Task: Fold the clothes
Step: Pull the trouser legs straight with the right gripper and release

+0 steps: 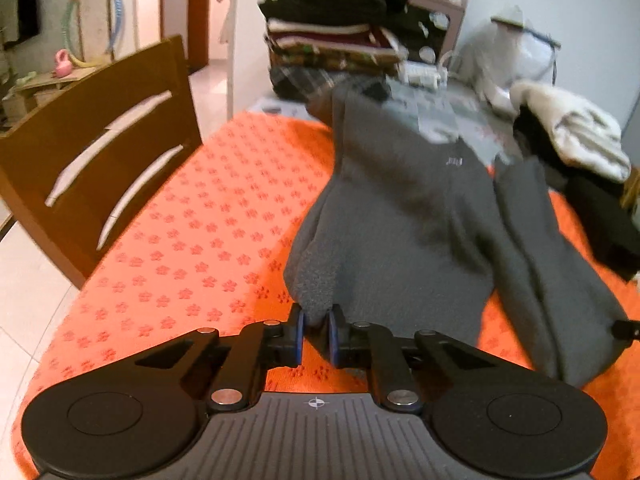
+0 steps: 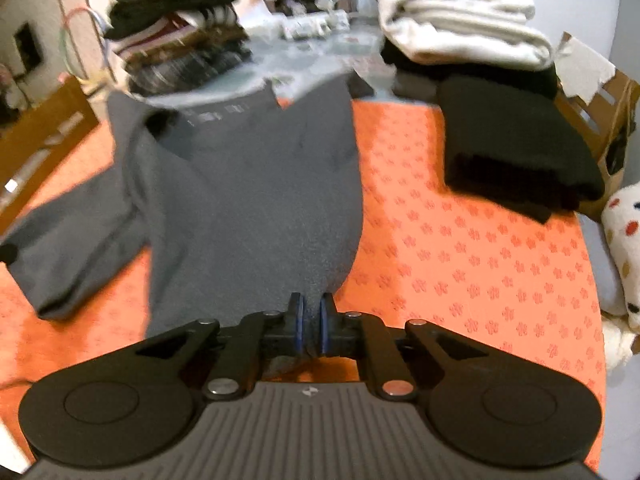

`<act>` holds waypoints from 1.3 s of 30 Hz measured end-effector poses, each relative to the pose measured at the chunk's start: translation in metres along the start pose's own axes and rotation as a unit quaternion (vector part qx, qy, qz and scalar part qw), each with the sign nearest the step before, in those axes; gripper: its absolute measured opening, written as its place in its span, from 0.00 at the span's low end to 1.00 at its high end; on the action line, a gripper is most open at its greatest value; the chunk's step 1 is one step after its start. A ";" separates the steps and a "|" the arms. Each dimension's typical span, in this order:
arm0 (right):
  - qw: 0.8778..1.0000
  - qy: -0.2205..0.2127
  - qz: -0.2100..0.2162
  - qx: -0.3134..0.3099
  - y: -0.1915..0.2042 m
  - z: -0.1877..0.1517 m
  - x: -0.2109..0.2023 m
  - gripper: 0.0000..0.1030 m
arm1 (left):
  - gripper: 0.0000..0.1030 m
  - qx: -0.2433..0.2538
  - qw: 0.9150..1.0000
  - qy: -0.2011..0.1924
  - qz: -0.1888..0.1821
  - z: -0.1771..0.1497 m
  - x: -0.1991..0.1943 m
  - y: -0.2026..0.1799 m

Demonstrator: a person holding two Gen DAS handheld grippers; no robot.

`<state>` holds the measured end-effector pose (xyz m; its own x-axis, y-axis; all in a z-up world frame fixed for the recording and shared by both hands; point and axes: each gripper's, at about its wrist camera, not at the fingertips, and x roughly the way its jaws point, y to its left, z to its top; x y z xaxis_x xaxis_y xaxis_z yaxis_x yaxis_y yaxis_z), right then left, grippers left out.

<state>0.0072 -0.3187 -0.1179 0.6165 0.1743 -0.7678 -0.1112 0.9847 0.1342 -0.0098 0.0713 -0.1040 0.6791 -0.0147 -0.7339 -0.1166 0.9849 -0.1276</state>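
A dark grey long-sleeved shirt (image 1: 408, 216) lies spread along the orange flower-patterned tablecloth (image 1: 192, 240), neck end toward the far side. My left gripper (image 1: 317, 330) is shut on a bunched corner of its near hem, with the cloth pinched between the blue-edged pads. In the right wrist view the same grey shirt (image 2: 248, 200) runs away from me, one sleeve lying off to the left. My right gripper (image 2: 311, 326) is shut on the near hem's other corner. The right gripper's tip shows at the far right edge of the left wrist view.
A tall stack of folded clothes (image 1: 340, 28) stands at the far end of the table. A folded black garment (image 2: 516, 156) and a cream one (image 2: 460, 20) lie at the right. A wooden chair (image 1: 100, 168) stands by the left edge. A cardboard box (image 2: 604, 120) is at the far right.
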 end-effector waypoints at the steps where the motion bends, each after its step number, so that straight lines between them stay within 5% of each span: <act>1: 1.000 -0.006 0.008 -0.001 0.002 0.003 -0.009 0.09 | 0.14 -0.007 1.000 -0.002 0.002 0.001 -0.010 0.001; 8: 0.998 -0.017 0.054 -0.007 0.000 0.011 -0.068 0.09 | 0.14 -0.066 0.998 0.012 0.017 -0.013 -0.080 0.007; 14: 0.998 0.024 0.056 -0.017 -0.019 -0.012 -0.070 0.10 | 0.17 -0.089 0.995 0.040 0.037 -0.062 -0.089 0.002; 17: 0.996 0.054 0.058 -0.039 -0.021 -0.026 -0.063 0.13 | 0.23 -0.082 0.994 0.048 0.048 -0.084 -0.090 -0.004; 21: 0.996 0.044 0.051 -0.063 -0.020 -0.026 -0.069 0.28 | 0.49 -0.067 0.996 0.046 0.038 -0.098 -0.102 -0.012; 39: 0.997 0.048 0.051 -0.035 -0.002 0.060 -0.004 0.38 | 0.56 0.016 0.997 0.076 -0.017 -0.025 -0.052 -0.005</act>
<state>0.0517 -0.3216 -0.0777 0.5231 0.2686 -0.8089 -0.2247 0.9589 0.1731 -0.0626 0.0626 -0.0819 0.5637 -0.0712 -0.8229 -0.0703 0.9885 -0.1338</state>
